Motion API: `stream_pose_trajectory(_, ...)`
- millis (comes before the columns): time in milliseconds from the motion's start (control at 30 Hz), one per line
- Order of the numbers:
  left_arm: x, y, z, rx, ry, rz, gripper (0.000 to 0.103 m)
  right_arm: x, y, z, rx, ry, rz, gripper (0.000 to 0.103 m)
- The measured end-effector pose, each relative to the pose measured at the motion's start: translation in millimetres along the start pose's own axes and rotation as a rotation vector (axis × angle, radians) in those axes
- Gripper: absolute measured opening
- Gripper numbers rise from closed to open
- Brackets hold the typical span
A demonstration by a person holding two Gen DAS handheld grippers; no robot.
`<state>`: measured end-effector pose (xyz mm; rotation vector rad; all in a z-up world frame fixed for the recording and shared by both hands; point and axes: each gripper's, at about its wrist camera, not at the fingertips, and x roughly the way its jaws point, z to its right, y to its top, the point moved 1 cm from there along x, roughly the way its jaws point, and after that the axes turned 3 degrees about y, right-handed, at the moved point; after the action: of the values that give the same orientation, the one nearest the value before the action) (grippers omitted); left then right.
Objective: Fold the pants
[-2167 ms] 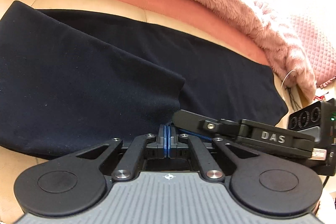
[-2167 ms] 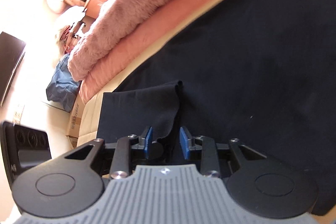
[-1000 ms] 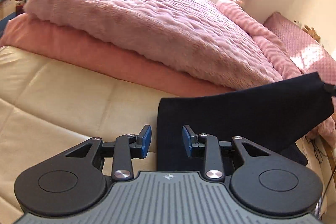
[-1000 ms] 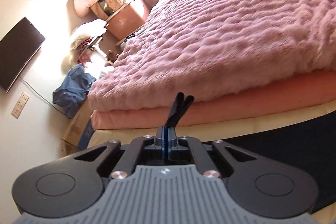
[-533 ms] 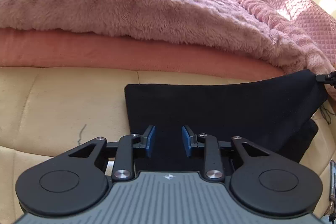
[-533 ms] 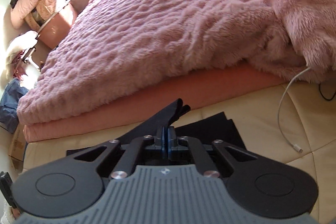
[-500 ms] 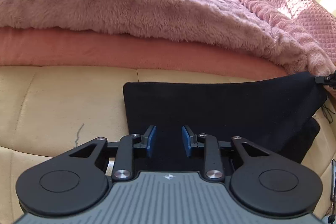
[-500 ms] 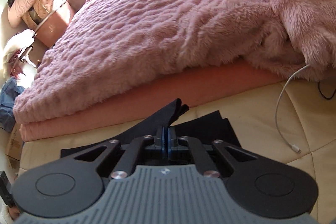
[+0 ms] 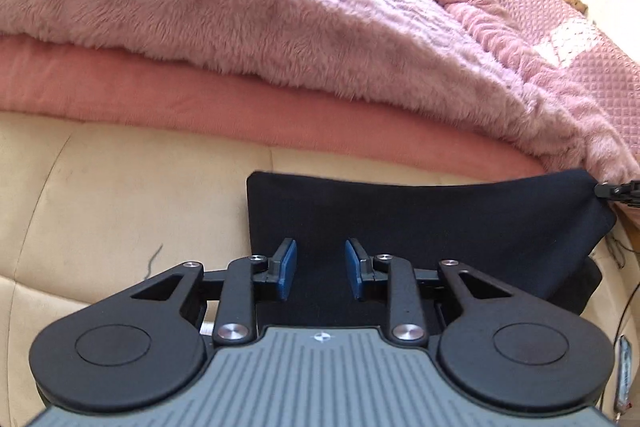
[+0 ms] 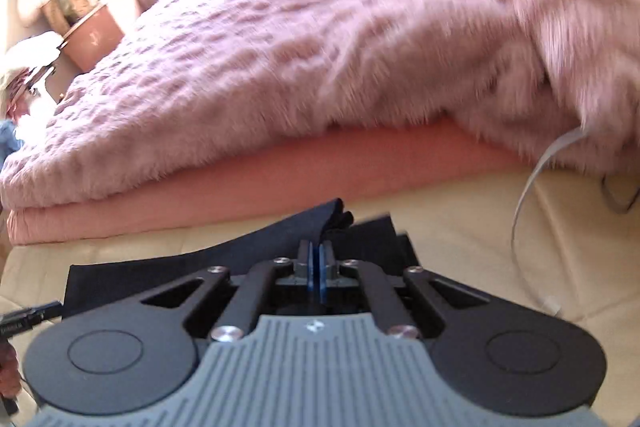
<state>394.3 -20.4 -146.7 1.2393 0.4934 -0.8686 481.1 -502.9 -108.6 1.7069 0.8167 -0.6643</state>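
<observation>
Right wrist view: right gripper [image 10: 316,267] is clamped on a corner of the black pants [image 10: 248,247]; left gripper [image 9: 320,265] hovers agape above them.

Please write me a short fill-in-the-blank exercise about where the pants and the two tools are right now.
1. The right tool is ____ on a corner of the dark pants.
2. The left tool has its jaws ____, with nothing pinched between them.
3. The pants lie on a ____ coloured cushion.
4. Behind the pants is a fluffy ____ blanket.

Missing words: shut; open; cream; pink
</observation>
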Motion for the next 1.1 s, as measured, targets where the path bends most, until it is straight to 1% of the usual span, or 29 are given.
stream_pose_trajectory(67, 5, 3, 3, 0.025, 0.021, 0.004, 0.033, 19, -2, 5, -0.006, -0.074, -0.043, 0.0)
stream_pose_trajectory(133, 11, 4, 6, 0.03, 0.037, 0.0, 0.033, 39, -9, 15, 0.005, -0.123, -0.076, 0.0)
stream_pose_trajectory(167, 12, 4, 7, 0.029, 0.033, 0.0, 0.033, 46, -13, 16, 0.005, -0.148, -0.076, 0.0)
stream_pose_trajectory(267, 16, 6, 7, 0.04, 0.039, 0.01, 0.033, 64, -25, 17, -0.051, -0.246, -0.079, 0.0)
stream_pose_trajectory(300, 18, 7, 6, 0.042, 0.037, 0.009, 0.033, 68, -29, 19, -0.059, -0.266, -0.084, 0.0)
stream_pose_trajectory(367, 25, 9, 5, 0.034, 0.039, -0.006, 0.033, 75, -33, 21, -0.073, -0.278, -0.081, 0.0)
stream_pose_trajectory(433, 37, 9, 6, 0.029, 0.028, -0.054, 0.033, 77, -34, 23, -0.074, -0.283, -0.076, 0.0)
stream_pose_trajectory(467, 44, 8, 8, 0.056, 0.052, -0.077, 0.034, 78, -34, 23, -0.08, -0.285, -0.075, 0.0)
stream_pose_trajectory(500, 47, 7, 10, 0.08, 0.085, -0.075, 0.044, 78, -34, 23, -0.083, -0.285, -0.074, 0.0)
stream_pose_trajectory(533, 47, 6, 10, 0.075, 0.095, -0.065, 0.047, 74, -33, 21, -0.085, -0.281, -0.069, 0.002)
stream_pose_trajectory(567, 44, 7, 7, 0.049, 0.093, -0.061, 0.047, 69, -34, 21, -0.088, -0.279, -0.065, 0.002)
stream_pose_trajectory(600, 40, 8, 4, 0.021, 0.093, -0.06, 0.047, 60, -35, 21, -0.086, -0.273, -0.057, 0.01)
stream_pose_trajectory(633, 34, 9, 0, -0.002, 0.095, -0.049, 0.047, 50, -36, 22, -0.078, -0.256, -0.034, 0.027)
stream_pose_trajectory(667, 28, 9, -3, -0.027, 0.091, -0.04, 0.048, 41, -36, 25, -0.068, -0.227, -0.01, 0.038)
stream_pose_trajectory(700, 23, 8, -7, -0.057, 0.074, -0.038, 0.052, 35, -36, 30, -0.053, -0.199, -0.004, 0.053)
stream_pose_trajectory(733, 18, 7, -12, -0.092, 0.046, -0.043, 0.057, 30, -37, 35, -0.033, -0.18, -0.004, 0.056)
stream_pose_trajectory(833, 9, -5, -21, -0.194, -0.044, -0.09, 0.058, 24, -44, 53, 0.031, -0.156, -0.015, 0.057)
stream_pose_trajectory(867, 6, -10, -22, -0.215, -0.055, -0.107, 0.058, 24, -48, 59, 0.055, -0.148, -0.018, 0.057)
stream_pose_trajectory(933, 5, -19, -20, -0.231, -0.042, -0.141, 0.057, 25, -55, 72, 0.114, -0.134, -0.029, 0.066)
stream_pose_trajectory(1000, 4, -30, -18, -0.238, -0.031, -0.179, 0.056, 29, -62, 81, 0.178, -0.097, -0.044, 0.066)
stream_pose_trajectory(1033, 2, -34, -17, -0.242, -0.033, -0.182, 0.055, 31, -66, 83, 0.2, -0.082, -0.049, 0.066)
stream_pose_trajectory(1100, -1, -40, -14, -0.26, -0.026, -0.196, 0.054, 30, -72, 82, 0.195, -0.081, -0.027, 0.066)
